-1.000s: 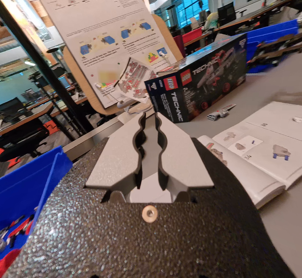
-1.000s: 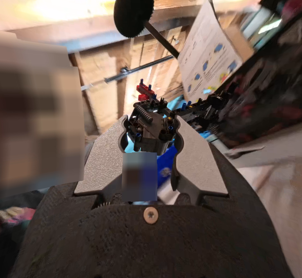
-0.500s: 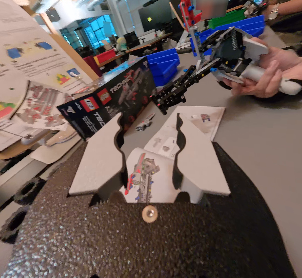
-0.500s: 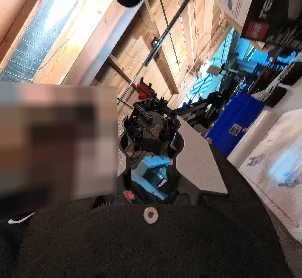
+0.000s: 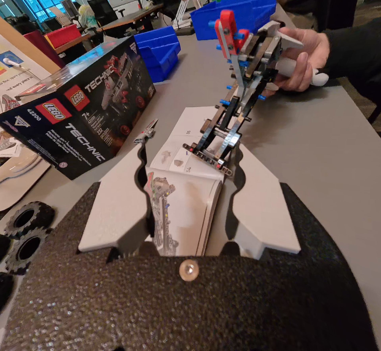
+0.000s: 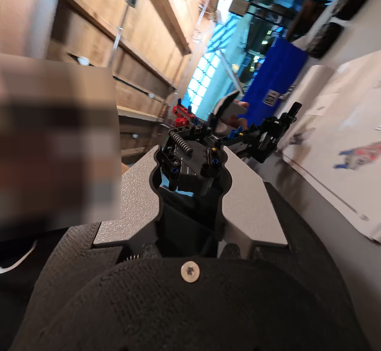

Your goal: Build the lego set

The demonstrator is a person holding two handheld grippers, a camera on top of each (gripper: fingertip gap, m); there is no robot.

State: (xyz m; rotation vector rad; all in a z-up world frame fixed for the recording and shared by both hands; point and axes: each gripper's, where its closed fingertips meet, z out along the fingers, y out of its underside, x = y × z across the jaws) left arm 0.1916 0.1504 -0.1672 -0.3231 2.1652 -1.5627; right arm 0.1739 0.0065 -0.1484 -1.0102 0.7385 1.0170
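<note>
Far left on the grey surface (image 5: 309, 165): two loose black tyres (image 5: 26, 229), then the set's box (image 5: 82, 126), a small grey-red part (image 5: 147, 131), the open instruction booklet (image 5: 185, 192).

My left gripper (image 5: 190, 155) is spread wide and empty, held low over the booklet and pointing forward along the surface. The near end of the chassis build (image 5: 231, 114) sits level with its right fingertip; contact I can't tell.

To the right, my right gripper (image 6: 190, 151) pinches the chassis build (image 6: 189, 163) at its spring end. It is rolled hard to one side and raised off the surface, with my right hand (image 5: 303, 60) wrapped round the handle. The build slopes down from it towards the booklet.

Risks, as I judge them:
- long frame held by one end only, so a bump from my left gripper could lever it loose or pop pins
- closing the left gripper on the thin end beams could flex or detach them
- right view is blurred, so alignment is hard to judge.
</note>
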